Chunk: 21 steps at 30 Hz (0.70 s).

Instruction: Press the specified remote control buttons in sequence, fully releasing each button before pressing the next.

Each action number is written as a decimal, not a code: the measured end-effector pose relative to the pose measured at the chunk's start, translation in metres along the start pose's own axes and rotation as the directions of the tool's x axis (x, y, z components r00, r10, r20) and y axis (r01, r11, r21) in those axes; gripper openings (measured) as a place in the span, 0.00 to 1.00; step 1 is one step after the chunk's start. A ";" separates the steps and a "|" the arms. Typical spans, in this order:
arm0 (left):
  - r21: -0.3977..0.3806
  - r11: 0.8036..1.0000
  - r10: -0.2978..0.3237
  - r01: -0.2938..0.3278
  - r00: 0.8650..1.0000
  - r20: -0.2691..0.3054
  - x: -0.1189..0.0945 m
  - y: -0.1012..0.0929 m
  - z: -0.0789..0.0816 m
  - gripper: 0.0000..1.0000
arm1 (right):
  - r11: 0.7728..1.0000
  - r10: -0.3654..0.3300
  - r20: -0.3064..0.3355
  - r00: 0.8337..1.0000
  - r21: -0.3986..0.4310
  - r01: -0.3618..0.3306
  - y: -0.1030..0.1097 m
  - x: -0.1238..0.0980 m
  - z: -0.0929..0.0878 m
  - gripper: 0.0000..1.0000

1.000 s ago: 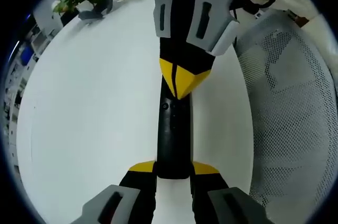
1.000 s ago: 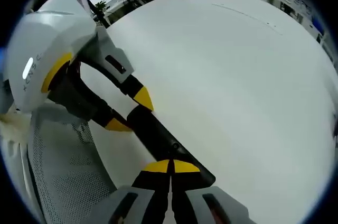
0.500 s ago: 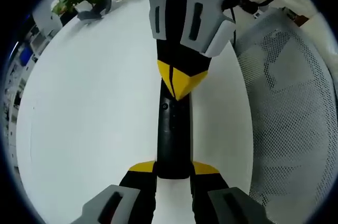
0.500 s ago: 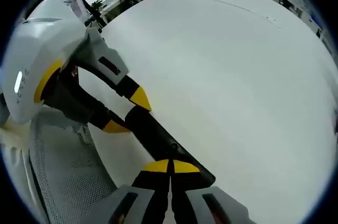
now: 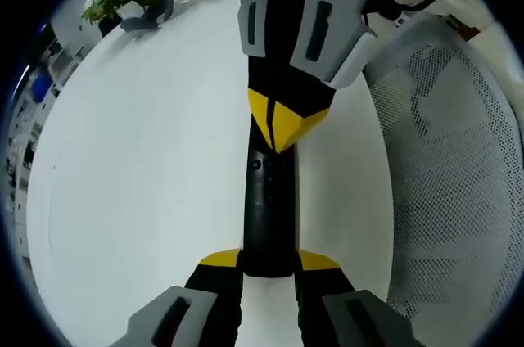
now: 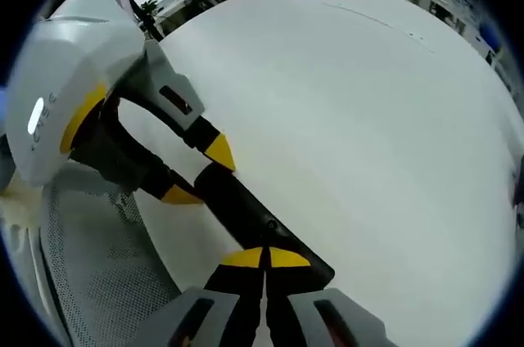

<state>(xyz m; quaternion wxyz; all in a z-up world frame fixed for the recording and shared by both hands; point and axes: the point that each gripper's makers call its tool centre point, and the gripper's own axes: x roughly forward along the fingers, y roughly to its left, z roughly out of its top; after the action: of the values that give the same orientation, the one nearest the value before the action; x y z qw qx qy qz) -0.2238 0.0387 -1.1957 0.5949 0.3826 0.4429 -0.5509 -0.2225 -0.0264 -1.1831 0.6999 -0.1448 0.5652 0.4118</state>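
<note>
A slim black remote control (image 5: pixel 268 216), matte and bar-shaped, is clamped at its near end by the left gripper (image 5: pixel 269 262) above the smooth white table (image 5: pixel 139 167). The right gripper (image 6: pixel 264 259), its 2 yellow tips together, is set on the far end. A press seems in hand; a full lift-off is called for next.

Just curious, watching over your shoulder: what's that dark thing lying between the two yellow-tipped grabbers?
A black remote control, held at one end by the left gripper while the right gripper's closed tips rest on it, in the left gripper view.
</note>
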 end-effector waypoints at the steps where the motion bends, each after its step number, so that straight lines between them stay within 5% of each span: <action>1: 0.000 1.000 -0.001 0.001 1.000 0.000 0.000 0.000 0.000 0.22 | 1.000 -0.001 -0.004 1.000 0.000 0.001 0.000 -0.001 -0.001 0.00; 21: 0.002 1.000 0.002 -0.002 1.000 -0.017 0.000 0.000 0.000 0.22 | 1.000 0.004 -0.012 1.000 -0.004 -0.004 -0.001 -0.002 -0.010 0.00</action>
<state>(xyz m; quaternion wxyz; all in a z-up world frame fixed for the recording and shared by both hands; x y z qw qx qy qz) -0.2237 0.0386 -1.1962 0.5914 0.3884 0.4469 -0.5474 -0.2283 -0.0346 -1.1849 0.6954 -0.1474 0.5689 0.4136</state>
